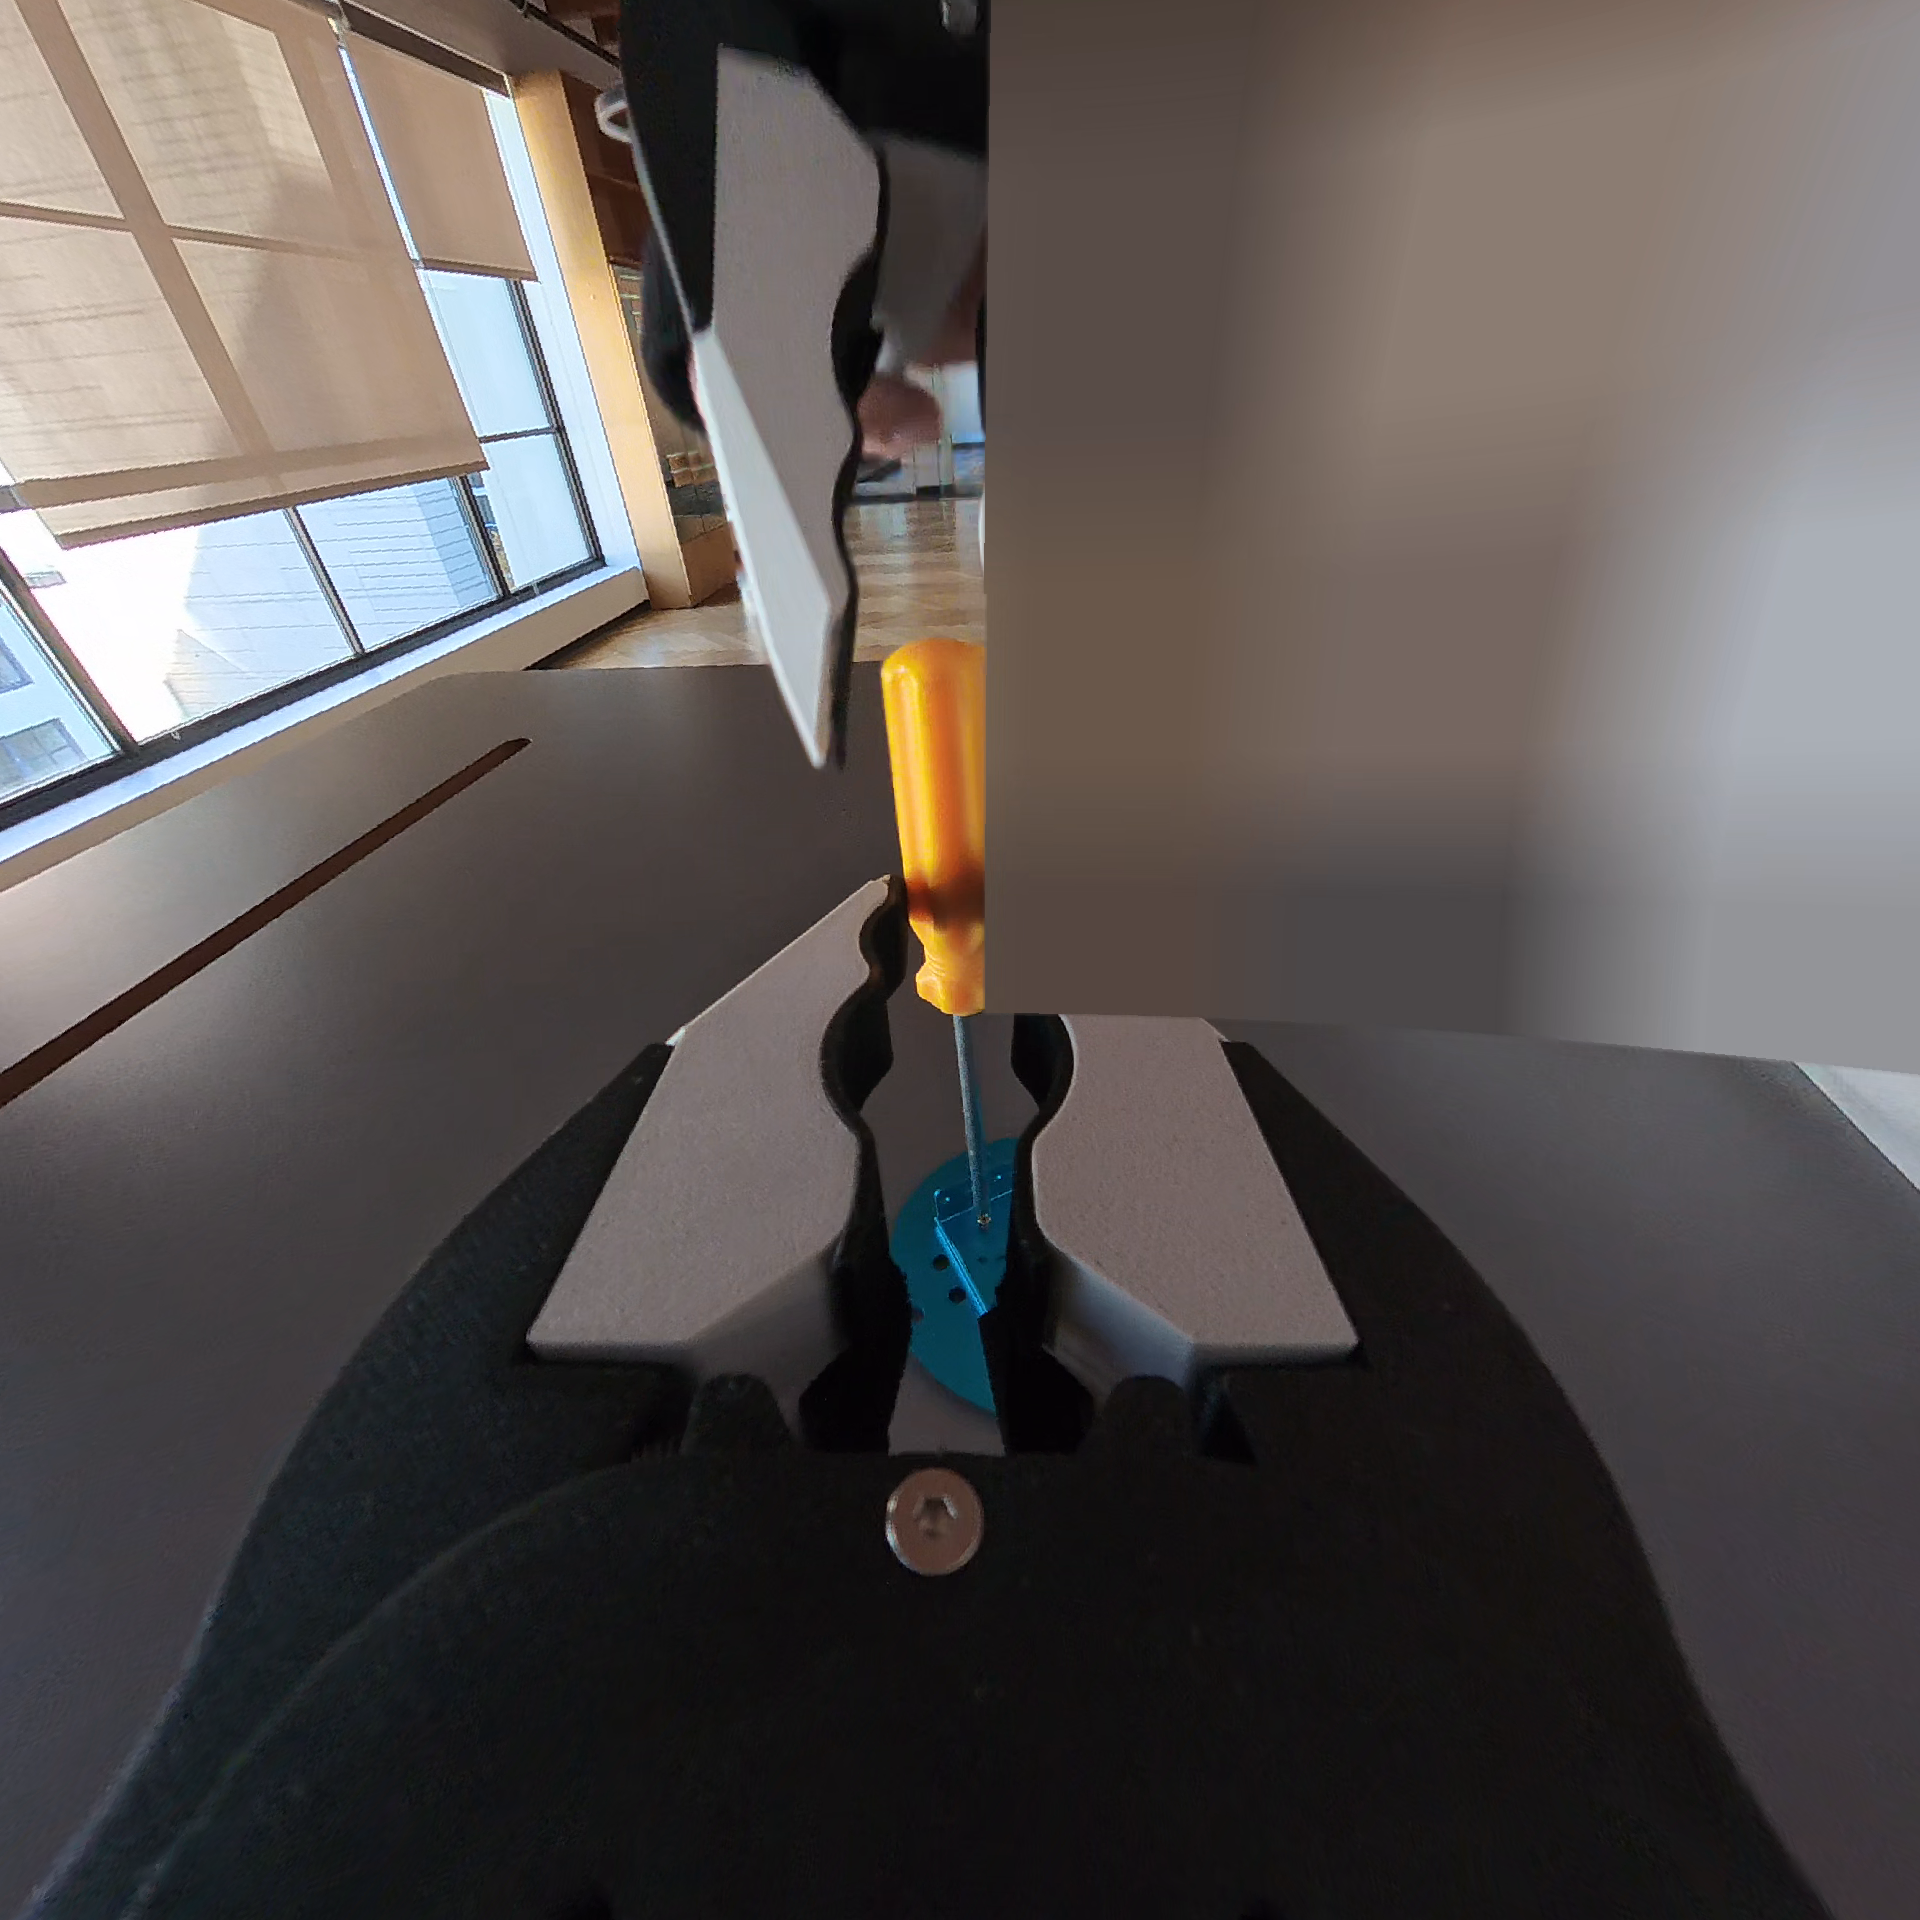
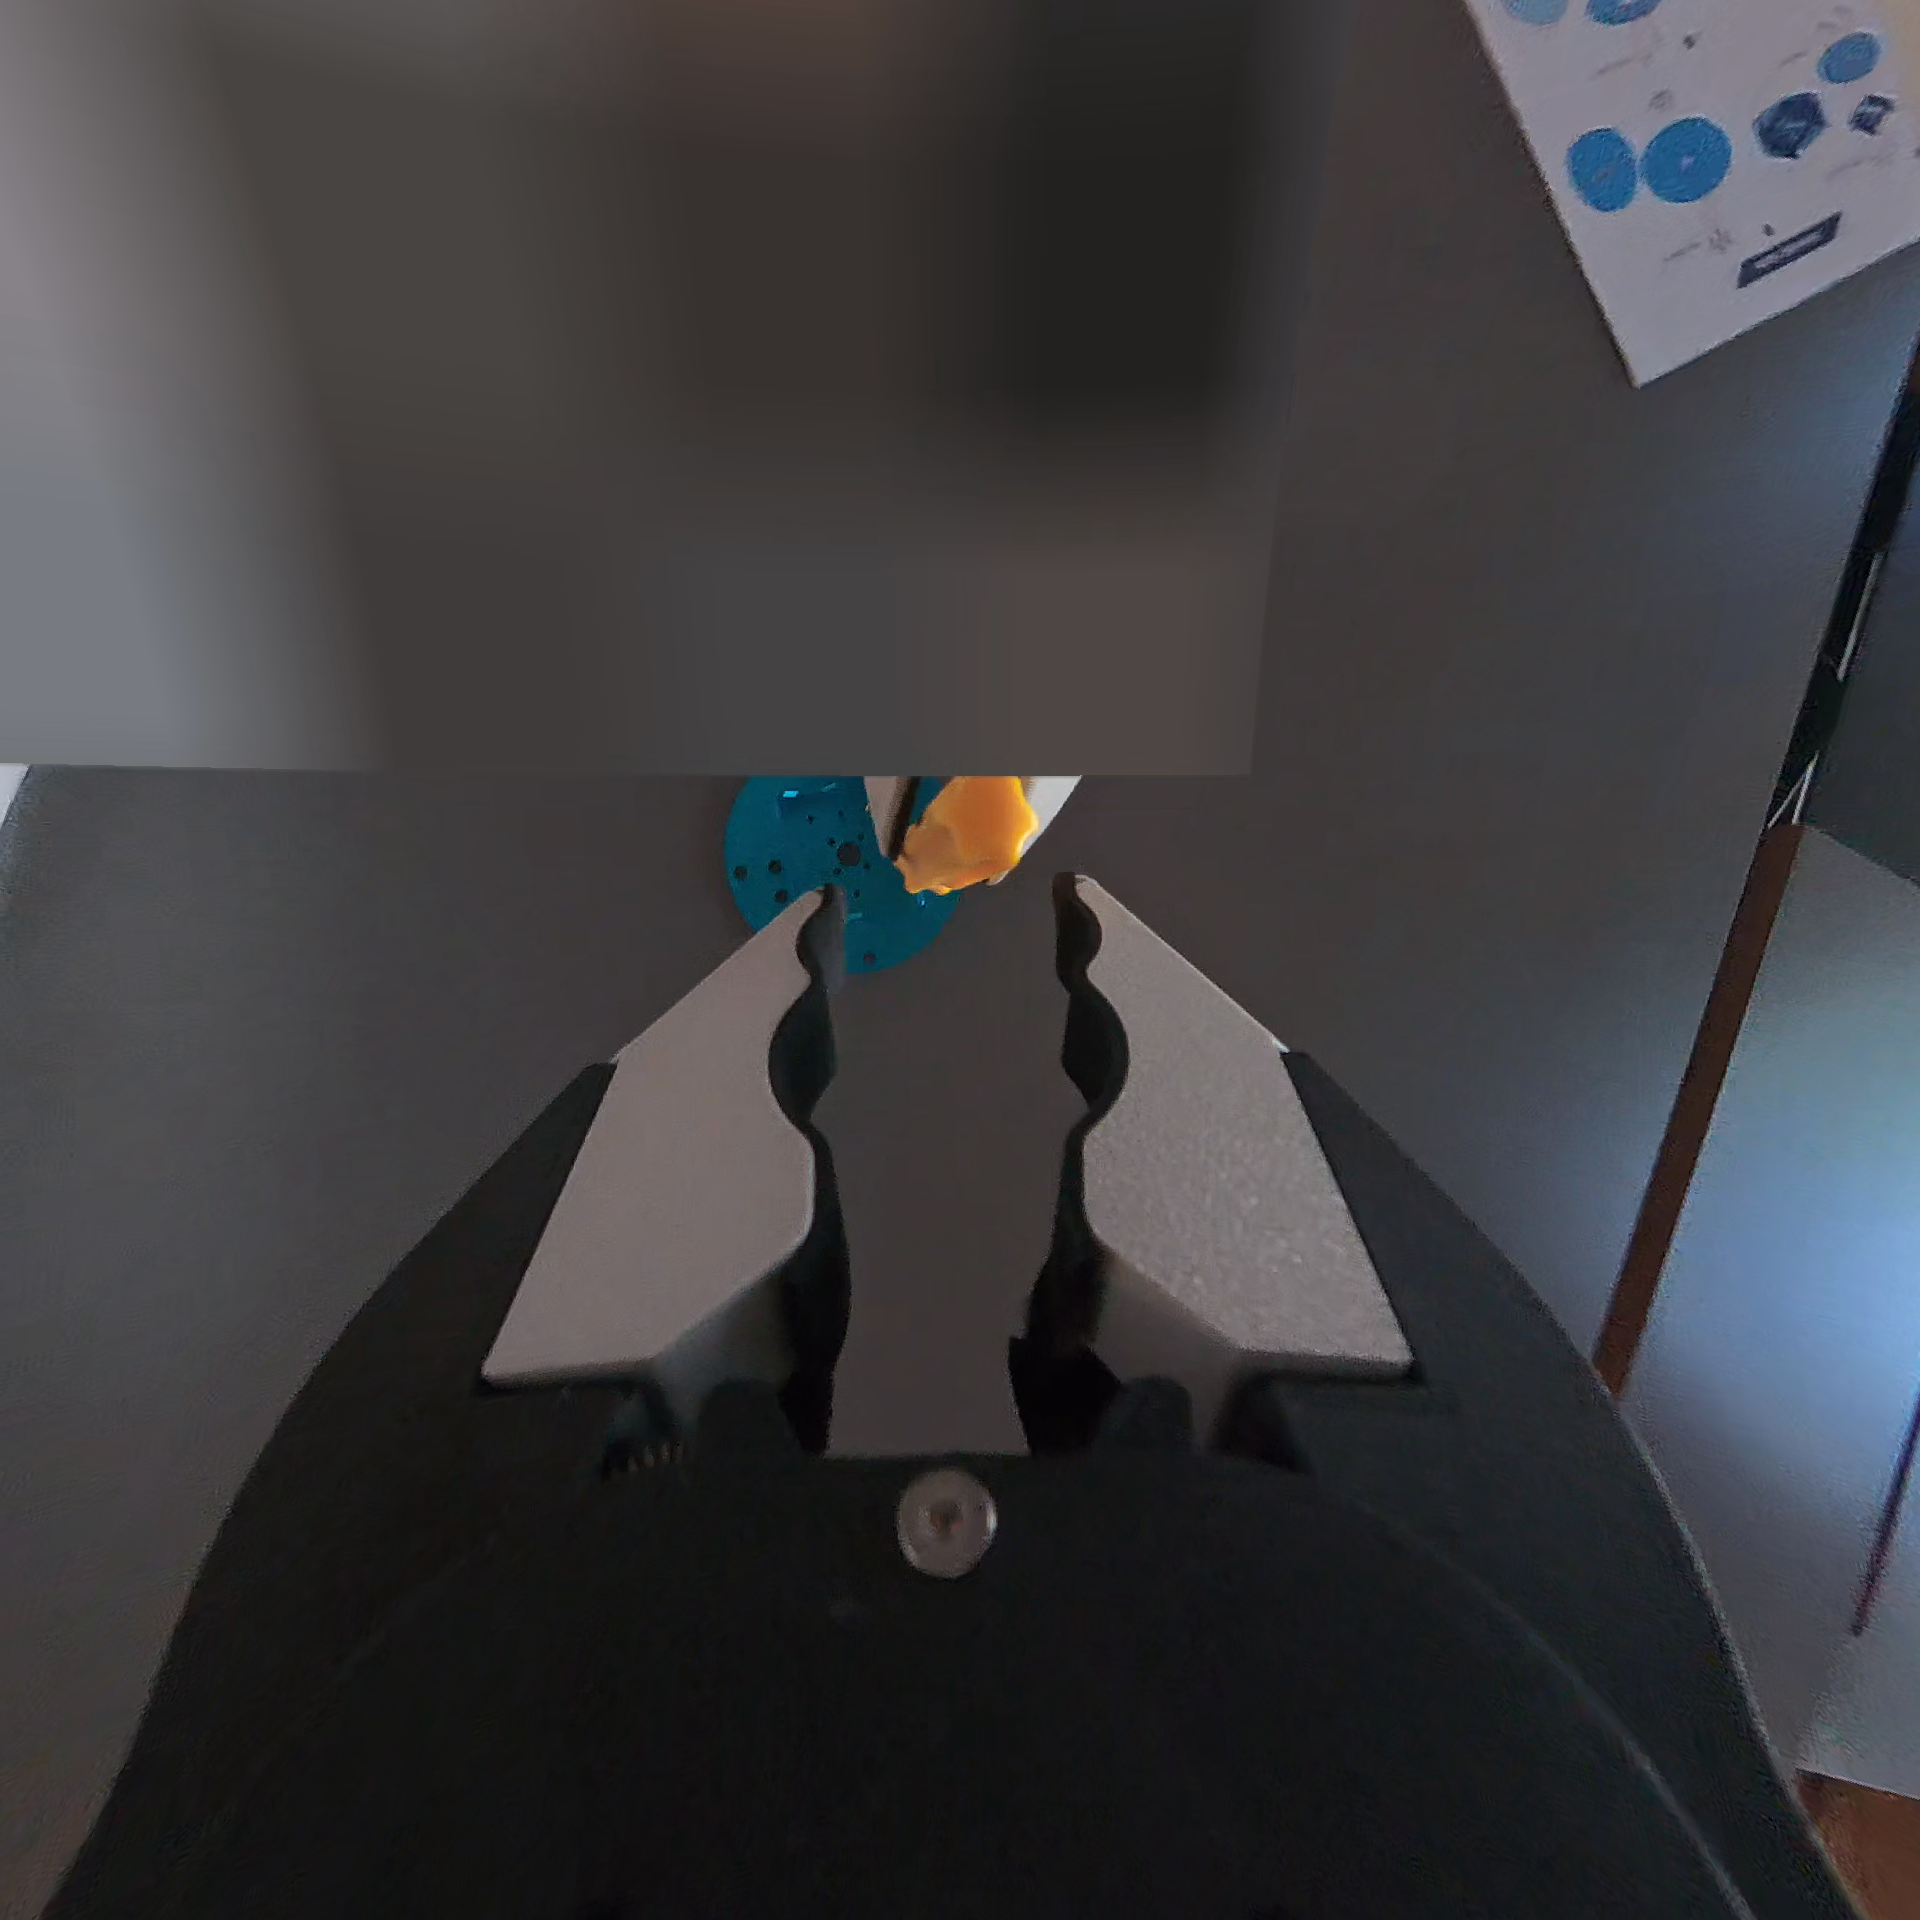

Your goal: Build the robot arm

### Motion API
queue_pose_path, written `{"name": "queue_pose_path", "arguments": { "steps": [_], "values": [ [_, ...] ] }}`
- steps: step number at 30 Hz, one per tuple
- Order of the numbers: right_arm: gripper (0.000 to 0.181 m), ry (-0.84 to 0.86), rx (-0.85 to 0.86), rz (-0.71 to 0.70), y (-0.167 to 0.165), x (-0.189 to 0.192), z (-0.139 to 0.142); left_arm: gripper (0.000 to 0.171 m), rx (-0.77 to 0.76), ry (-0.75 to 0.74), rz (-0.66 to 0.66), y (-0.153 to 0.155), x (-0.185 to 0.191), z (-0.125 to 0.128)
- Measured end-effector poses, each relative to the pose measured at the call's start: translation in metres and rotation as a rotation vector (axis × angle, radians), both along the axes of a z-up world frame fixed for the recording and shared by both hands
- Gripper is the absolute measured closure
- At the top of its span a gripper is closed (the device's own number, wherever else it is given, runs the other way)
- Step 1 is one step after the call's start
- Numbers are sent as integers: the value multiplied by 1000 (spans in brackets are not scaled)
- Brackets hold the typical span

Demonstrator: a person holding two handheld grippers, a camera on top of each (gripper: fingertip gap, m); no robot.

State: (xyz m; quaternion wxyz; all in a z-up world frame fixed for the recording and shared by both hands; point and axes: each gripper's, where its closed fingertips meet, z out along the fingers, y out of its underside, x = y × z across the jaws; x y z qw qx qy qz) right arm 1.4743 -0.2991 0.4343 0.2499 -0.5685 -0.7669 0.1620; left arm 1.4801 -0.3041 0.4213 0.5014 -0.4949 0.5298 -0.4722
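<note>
My left gripper (image 1: 935,896) is shut on the lower part of an orange-handled screwdriver (image 1: 935,790), held upright. Its thin shaft runs down between my fingers, and the tip rests on a small screw in a blue bracket (image 1: 966,1242). The bracket stands on a round blue perforated disc (image 1: 930,1309) lying on the dark grey table (image 1: 416,1039). My right gripper (image 2: 943,891) is open and empty, above the table just short of the disc (image 2: 800,862) and the orange handle (image 2: 966,831). One of its white fingers (image 1: 779,416) shows above the handle in the left wrist view.
A white printed sheet with blue part pictures (image 2: 1714,156) lies at the table's far right. The table's right edge (image 2: 1683,1143) drops to the floor. A long narrow slot (image 1: 312,883) cuts the tabletop on the left. Large windows with blinds (image 1: 208,416) stand beyond. Less than 4 cm separates the two grippers' tips. About 10 cm separates my left fingertips from the disc (image 2: 800,862).
</note>
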Motion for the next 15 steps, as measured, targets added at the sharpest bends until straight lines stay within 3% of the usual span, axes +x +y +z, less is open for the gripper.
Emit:
{"name": "queue_pose_path", "arguments": {
  "steps": [5, 12, 15],
  "values": [
    [144, -169, 35, 98, -1, -5, 19, 156, 8, 11, -3, 1, 0, 0],
    [165, -398, 51, 125, 3, -6, 9, 156, 5, 15, -17, 0, 0, 0],
    [165, -439, 48, 112, 2, -5, 8, 156, 10, 21, -23, -1, 0, 0]
  ]
}}
